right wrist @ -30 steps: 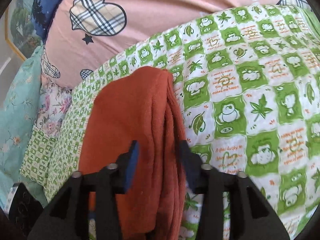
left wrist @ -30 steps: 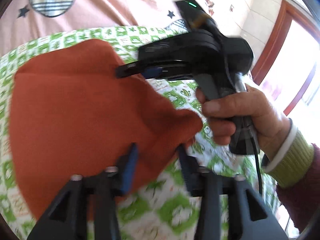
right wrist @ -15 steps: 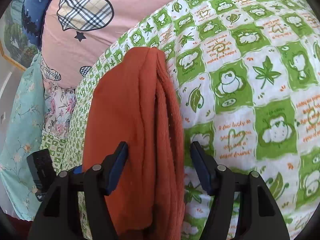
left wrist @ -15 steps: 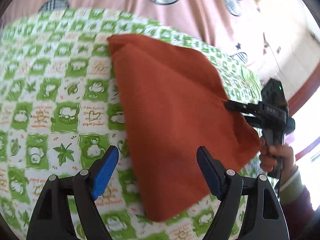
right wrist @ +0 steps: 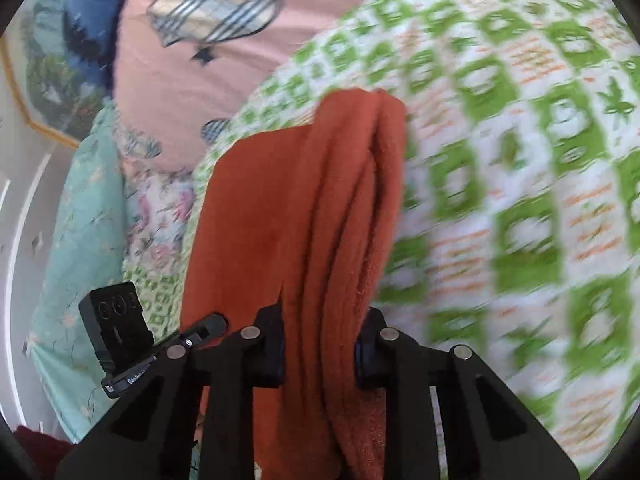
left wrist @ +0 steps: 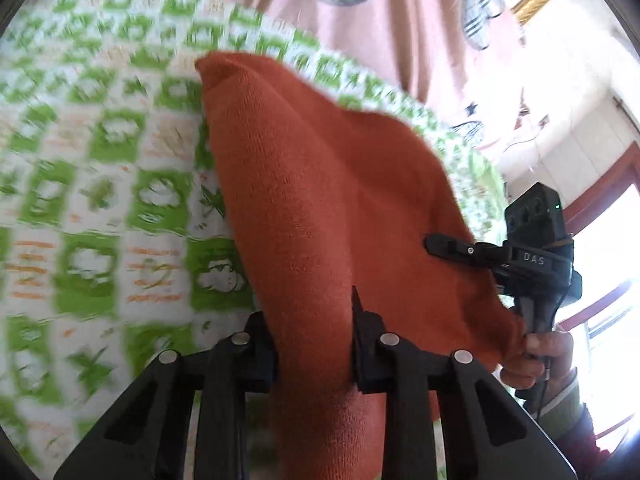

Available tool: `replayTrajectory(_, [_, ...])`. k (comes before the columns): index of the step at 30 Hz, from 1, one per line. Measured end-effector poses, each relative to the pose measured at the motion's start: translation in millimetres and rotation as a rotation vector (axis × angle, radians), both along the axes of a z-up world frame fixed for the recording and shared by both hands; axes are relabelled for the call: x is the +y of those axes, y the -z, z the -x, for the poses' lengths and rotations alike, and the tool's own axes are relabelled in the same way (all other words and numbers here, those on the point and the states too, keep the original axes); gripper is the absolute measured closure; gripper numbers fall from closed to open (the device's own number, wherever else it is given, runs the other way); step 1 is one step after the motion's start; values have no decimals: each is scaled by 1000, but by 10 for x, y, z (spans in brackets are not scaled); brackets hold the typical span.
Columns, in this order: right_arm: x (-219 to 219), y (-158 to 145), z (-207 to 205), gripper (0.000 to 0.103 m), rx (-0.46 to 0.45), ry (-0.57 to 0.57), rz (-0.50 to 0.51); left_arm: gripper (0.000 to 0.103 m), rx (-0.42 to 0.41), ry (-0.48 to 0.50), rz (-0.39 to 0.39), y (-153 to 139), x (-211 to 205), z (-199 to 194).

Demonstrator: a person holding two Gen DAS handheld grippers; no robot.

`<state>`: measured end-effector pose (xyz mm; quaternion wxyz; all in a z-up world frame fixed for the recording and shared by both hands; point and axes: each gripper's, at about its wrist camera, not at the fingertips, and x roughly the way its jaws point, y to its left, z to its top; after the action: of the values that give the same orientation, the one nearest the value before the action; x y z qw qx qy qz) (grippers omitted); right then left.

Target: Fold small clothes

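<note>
A folded rust-orange knit garment (left wrist: 320, 208) lies on the green and white checked bedspread (left wrist: 100, 208), with its near edges raised. My left gripper (left wrist: 314, 344) is shut on one near edge of it. My right gripper (right wrist: 320, 344) is shut on the stacked, layered edge of the same garment (right wrist: 280, 220). In the left wrist view the right gripper (left wrist: 448, 246) shows at the garment's right edge, held by a hand (left wrist: 536, 356). In the right wrist view the left gripper's body (right wrist: 120, 332) shows at the lower left.
A pink quilt with plaid hearts (right wrist: 208, 40) lies beyond the bedspread. A teal floral pillow (right wrist: 80, 216) sits at the left in the right wrist view. A red-framed window (left wrist: 600, 216) is at the right in the left wrist view.
Both grippers went from open around the garment's edges to shut on them. The left gripper moved onto the near edge, and the garment's near side has risen.
</note>
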<state>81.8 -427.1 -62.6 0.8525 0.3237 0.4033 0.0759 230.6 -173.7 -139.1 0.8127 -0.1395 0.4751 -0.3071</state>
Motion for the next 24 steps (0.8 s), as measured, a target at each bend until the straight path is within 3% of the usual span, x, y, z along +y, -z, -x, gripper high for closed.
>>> replayTrajectory(3, [498,36,-12,78,-30,-86,-22,77,-84,-9,2,-313,342,315])
replayTrajectory(7, [1071,227,-73,78,-54,-175,-70,77,-123,-59,-13,-532,1029,701])
replayTrajectory(12, [1560,640,-236,78,22,-221,-54,77,-99,-129,-50,-464,1682,1031])
replayTrajectory(15, [1603,768,-212,78,52,-192,-7,74,-39,-151,-100,-202,1873,1128])
replayTrajectory(19, [1546,798,-166,72,65,-165,-11,56,9,-177,-100,70,2038,1103])
replayTrajectory(21, [1576,759,-152,62,80,-155,20,52,19,-197,-58,96,2135,992])
replayTrajectory(24, [1610,653,-69,61,68,-142,78,38,2,-233,-33,56,2207,675])
